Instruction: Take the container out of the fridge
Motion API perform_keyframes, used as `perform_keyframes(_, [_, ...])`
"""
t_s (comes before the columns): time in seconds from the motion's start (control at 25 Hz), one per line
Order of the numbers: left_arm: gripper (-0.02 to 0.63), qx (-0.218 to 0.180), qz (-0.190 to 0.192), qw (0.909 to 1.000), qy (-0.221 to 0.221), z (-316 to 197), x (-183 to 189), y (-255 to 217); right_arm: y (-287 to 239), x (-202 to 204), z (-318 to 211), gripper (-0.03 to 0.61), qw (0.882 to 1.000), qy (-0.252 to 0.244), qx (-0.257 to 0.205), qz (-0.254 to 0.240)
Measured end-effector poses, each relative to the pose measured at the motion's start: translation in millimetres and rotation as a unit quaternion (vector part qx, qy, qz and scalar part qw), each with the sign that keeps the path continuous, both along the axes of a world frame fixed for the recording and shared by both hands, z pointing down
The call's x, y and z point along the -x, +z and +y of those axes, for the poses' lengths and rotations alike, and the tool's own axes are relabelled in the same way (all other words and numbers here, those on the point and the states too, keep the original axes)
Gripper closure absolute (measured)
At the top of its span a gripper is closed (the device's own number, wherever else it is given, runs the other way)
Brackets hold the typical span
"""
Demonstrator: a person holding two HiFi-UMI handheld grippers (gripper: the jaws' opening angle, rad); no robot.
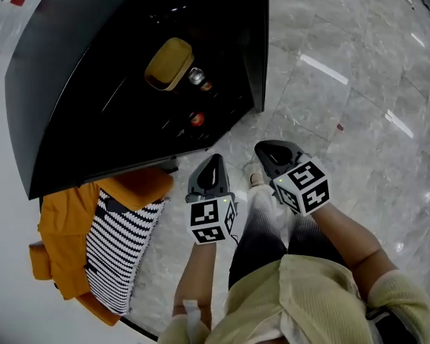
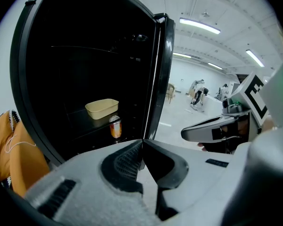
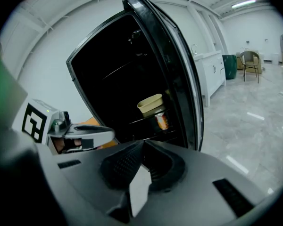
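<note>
A black fridge (image 1: 72,77) stands with its door (image 1: 256,41) swung wide. On a shelf inside rests a tan container (image 1: 169,63), also visible in the left gripper view as the tan container (image 2: 102,108) and in the right gripper view as the tan container (image 3: 150,103). Beside it stand cans (image 1: 198,77), one orange can (image 2: 115,126) nearest the front. My left gripper (image 1: 215,165) is shut and empty, held in front of the fridge. My right gripper (image 1: 271,151) is shut too, a little to the right, holding nothing.
An orange chair (image 1: 57,256) with a striped black-and-white cloth (image 1: 118,253) stands left of me, against the fridge's side. The grey marble floor (image 1: 344,84) spreads to the right. The person's legs (image 1: 272,235) are below the grippers.
</note>
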State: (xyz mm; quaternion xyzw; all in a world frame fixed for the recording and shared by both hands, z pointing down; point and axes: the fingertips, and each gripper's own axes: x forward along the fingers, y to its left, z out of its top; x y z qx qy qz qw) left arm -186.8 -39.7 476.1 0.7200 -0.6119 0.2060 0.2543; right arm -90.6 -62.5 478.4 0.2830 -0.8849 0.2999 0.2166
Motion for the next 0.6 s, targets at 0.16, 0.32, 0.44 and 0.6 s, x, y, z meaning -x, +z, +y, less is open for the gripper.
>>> perform_keyframes(0.16, [0.591,-0.003,-0.02,0.9998,0.001,-14,14,6,3,7,-5,0.549,1.0,0.007,-0.001,-0.009])
perform_keyframes(0.32, [0.591,-0.022,-0.058,0.998,0.011,-32,24,2,3,10,-14,0.549,1.0,0.017,-0.007,-0.014])
perform_keyframes(0.44, [0.591,-0.031,-0.074,0.9968,0.006,-44,32,3,7,13,-21,0.549,1.0,0.024,-0.005,-0.017])
perform_keyframes(0.6, [0.591,-0.032,-0.089,0.9955,-0.005,-60,48,11,11,24,-31,0.549,0.999,0.023,-0.011,-0.023])
